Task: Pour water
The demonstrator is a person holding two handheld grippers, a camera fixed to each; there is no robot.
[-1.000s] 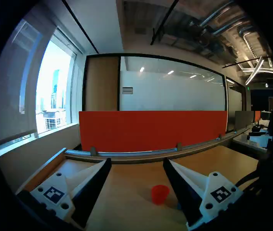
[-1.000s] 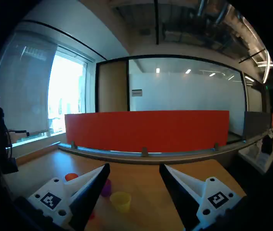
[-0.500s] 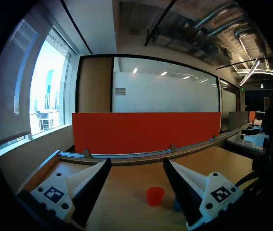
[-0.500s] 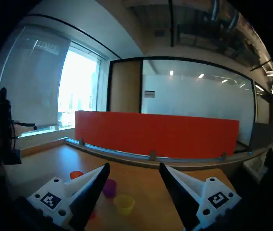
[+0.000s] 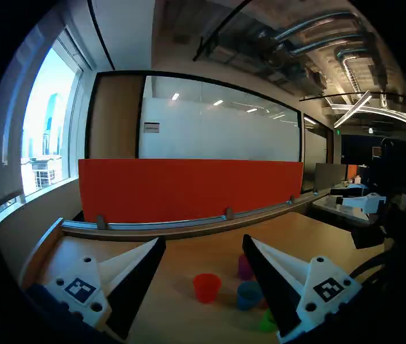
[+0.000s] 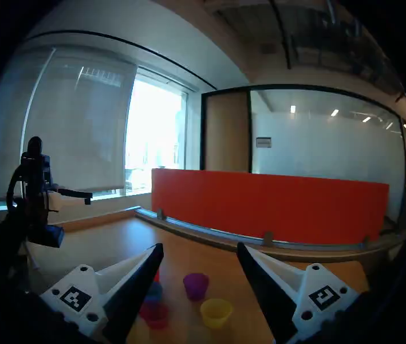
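Observation:
In the left gripper view, my left gripper (image 5: pixel 203 241) stands open above the wooden desk (image 5: pixel 174 312), nothing between its fingers. Beyond it stand a red cup (image 5: pixel 207 286), a blue cup (image 5: pixel 249 294), a purple cup (image 5: pixel 243 266) and a green cup (image 5: pixel 267 321) partly behind the right finger. In the right gripper view, my right gripper (image 6: pixel 200 247) is open too. A purple cup (image 6: pixel 195 285) and a yellow cup (image 6: pixel 216 312) sit ahead of it. A blue cup (image 6: pixel 154 291) and a magenta cup (image 6: pixel 157 314) sit by its left finger. I cannot tell whether any cup holds water.
An orange divider (image 5: pixel 191 189) on a metal rail runs along the desk's far edge, with a glass wall behind. Bright windows (image 6: pixel 154 137) lie to the left. A dark device with a white part (image 6: pixel 36 195) stands at the left. Another desk with white items (image 5: pixel 360 202) lies right.
The left gripper view has swung right, bringing the purple, blue and green cups into sight. The right gripper view has swung left, so the cups now lie nearer its middle. Both grippers stay open.

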